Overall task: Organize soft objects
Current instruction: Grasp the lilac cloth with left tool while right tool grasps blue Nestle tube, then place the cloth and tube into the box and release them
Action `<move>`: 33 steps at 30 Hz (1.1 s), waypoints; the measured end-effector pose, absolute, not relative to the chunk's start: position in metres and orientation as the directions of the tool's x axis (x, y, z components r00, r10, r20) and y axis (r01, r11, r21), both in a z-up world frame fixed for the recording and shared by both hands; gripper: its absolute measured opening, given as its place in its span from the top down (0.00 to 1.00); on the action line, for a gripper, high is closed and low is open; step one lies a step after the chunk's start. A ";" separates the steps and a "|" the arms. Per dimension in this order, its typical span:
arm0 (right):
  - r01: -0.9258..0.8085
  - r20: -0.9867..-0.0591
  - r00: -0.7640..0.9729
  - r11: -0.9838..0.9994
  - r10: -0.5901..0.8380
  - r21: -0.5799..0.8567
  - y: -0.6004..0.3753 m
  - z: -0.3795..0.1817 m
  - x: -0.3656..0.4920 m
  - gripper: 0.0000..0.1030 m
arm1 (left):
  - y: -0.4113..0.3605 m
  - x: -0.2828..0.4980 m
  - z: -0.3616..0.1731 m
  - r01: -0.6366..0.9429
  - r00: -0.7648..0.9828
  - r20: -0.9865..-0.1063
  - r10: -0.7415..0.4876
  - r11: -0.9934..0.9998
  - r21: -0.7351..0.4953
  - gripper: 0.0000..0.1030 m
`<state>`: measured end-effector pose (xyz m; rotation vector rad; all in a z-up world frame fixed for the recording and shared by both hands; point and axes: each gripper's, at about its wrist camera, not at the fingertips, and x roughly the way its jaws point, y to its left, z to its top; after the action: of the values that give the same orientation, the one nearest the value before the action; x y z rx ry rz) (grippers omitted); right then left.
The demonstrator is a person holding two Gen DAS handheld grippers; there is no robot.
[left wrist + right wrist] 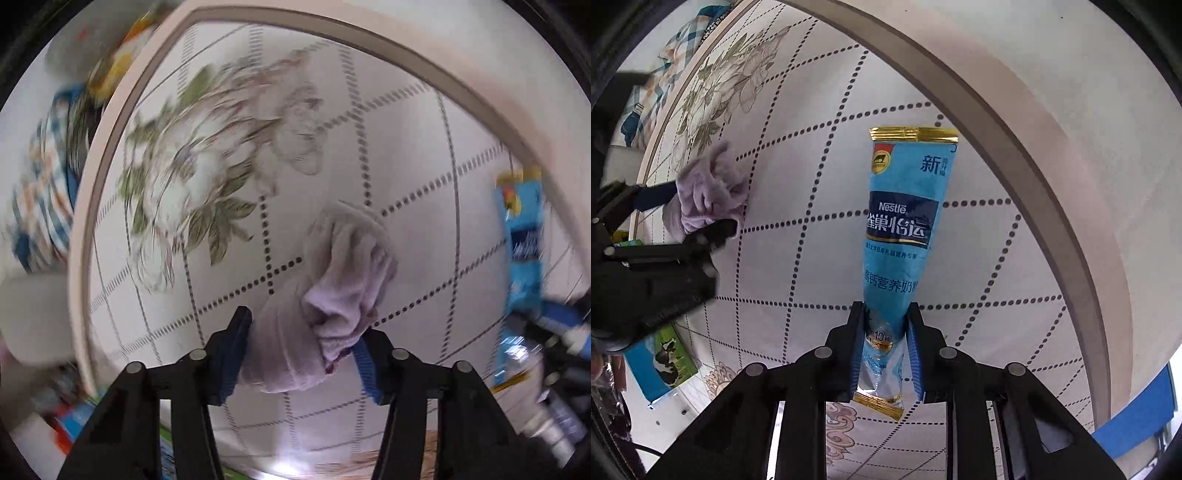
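My left gripper (pixel 303 332) is shut on a bunched lilac towel (pixel 332 291) and holds it over a white surface with dotted grid lines and a flower print (pixel 192 173). The same towel (pixel 709 188) and left gripper (pixel 701 210) show at the left of the right wrist view. My right gripper (pixel 884 317) is shut on the lower part of a blue Nestle milk powder sachet (pixel 905 221), which sticks out forward over the same surface. The sachet also shows blurred at the right edge of the left wrist view (pixel 524 258).
A beige and grey border (pixel 1052 184) frames the patterned surface. Checked blue and orange cloth (pixel 48 184) lies beyond the left border. A blue and green packet with a cow picture (pixel 665 362) lies at the lower left. A blue object (pixel 1137 413) is at the lower right.
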<state>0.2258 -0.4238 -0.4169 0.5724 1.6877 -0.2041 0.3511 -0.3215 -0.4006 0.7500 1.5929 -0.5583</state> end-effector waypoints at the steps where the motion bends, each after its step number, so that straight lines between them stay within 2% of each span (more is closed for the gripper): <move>1: 0.477 -0.962 -0.097 0.860 0.256 0.181 -0.424 -0.417 0.226 0.78 | -0.315 0.356 -0.400 0.691 -0.113 -0.986 0.124 0.723 0.011 0.55; 3: 0.467 -0.966 -0.092 0.867 0.243 0.174 -0.421 -0.415 0.226 0.78 | -0.293 0.365 -0.401 0.528 -0.238 -0.971 0.030 0.843 -0.104 0.55; 5: 0.453 -0.969 -0.092 0.876 0.231 0.166 -0.419 -0.413 0.227 0.80 | -0.278 0.367 -0.402 0.428 -0.287 -0.957 -0.042 0.888 -0.167 0.56; 11: 0.424 -0.969 -0.067 0.886 0.236 0.187 -0.403 -0.392 0.229 0.84 | -0.229 0.352 -0.379 0.228 -0.243 -0.952 -0.185 0.943 -0.241 0.57; 18: 0.296 -0.960 0.001 0.917 0.280 0.268 -0.342 -0.333 0.234 0.84 | -0.148 0.303 -0.298 0.087 -0.094 -0.932 -0.350 0.930 -0.358 0.56; 26: 0.030 -0.930 0.083 0.932 0.358 0.362 -0.217 -0.233 0.249 0.84 | -0.016 0.267 -0.220 -0.066 0.095 -0.923 -0.374 0.923 -0.380 0.56; 29: -0.069 -0.928 0.086 0.932 0.362 0.357 -0.164 -0.212 0.253 0.84 | 0.041 0.261 -0.213 -0.160 0.152 -0.920 -0.362 0.909 -0.384 0.56; 33: -0.158 -0.941 0.052 0.933 0.335 0.324 -0.099 -0.213 0.262 0.84 | 0.093 0.260 -0.229 -0.256 0.140 -0.914 -0.382 0.877 -0.406 0.56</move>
<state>0.2617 -0.0992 -0.2133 0.1465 1.4728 0.3771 0.2598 0.0930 -0.2289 -0.5401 1.4489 -0.0971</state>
